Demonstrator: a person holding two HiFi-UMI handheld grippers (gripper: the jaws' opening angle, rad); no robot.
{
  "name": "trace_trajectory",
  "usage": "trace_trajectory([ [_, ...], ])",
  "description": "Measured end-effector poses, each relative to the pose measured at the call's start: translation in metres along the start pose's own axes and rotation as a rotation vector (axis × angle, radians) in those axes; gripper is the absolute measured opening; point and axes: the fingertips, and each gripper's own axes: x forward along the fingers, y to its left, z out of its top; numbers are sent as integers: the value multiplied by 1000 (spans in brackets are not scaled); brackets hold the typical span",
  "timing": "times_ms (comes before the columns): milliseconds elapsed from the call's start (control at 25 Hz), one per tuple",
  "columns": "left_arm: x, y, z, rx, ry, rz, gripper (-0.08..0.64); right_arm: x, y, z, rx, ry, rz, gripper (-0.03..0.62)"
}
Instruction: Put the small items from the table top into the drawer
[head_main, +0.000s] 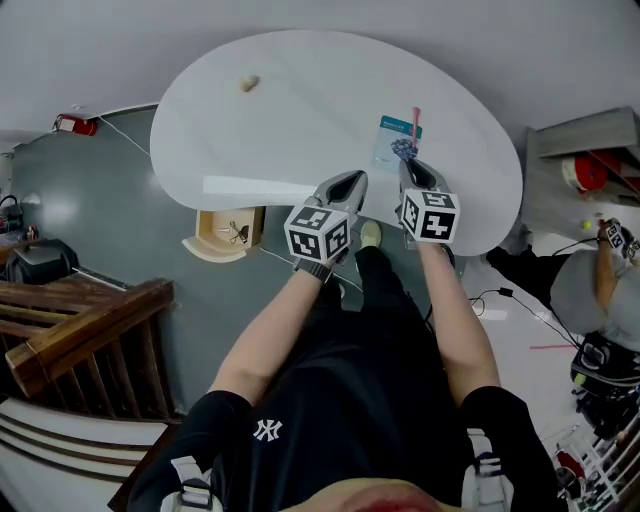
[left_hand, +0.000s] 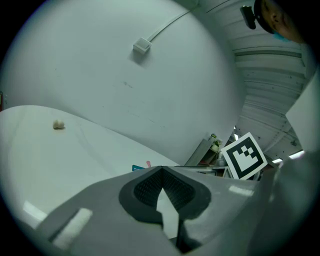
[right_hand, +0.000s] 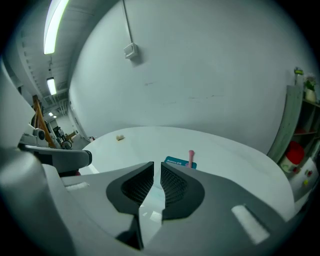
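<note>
Reaching out from a black shirt (head_main: 340, 400), holds both tools over the near edge of the white bench (head_main: 300, 110). Has the left gripper (head_main: 356, 180) closed tip to tip on nothing and the right gripper (head_main: 408, 165) parted by a thin slit, empty, just short of a blue packet (head_main: 398, 140). Shows a small beige lump (head_main: 249, 83) far across the bench, and the drawer (head_main: 228, 232) pulled out below its near left edge.

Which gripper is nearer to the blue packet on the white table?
Right. The right gripper sits just short of the blue packet; the left gripper is farther off, to its left.
</note>
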Motion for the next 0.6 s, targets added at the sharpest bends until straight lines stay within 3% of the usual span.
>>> trace_trajectory([
  [280,46,-4,-6,-4,45,20,0,41,-54,-13,18,76,-23,82],
  [600,75,4,-16,-19,89,40,0,75,-74,-26,32,140,-6,92],
])
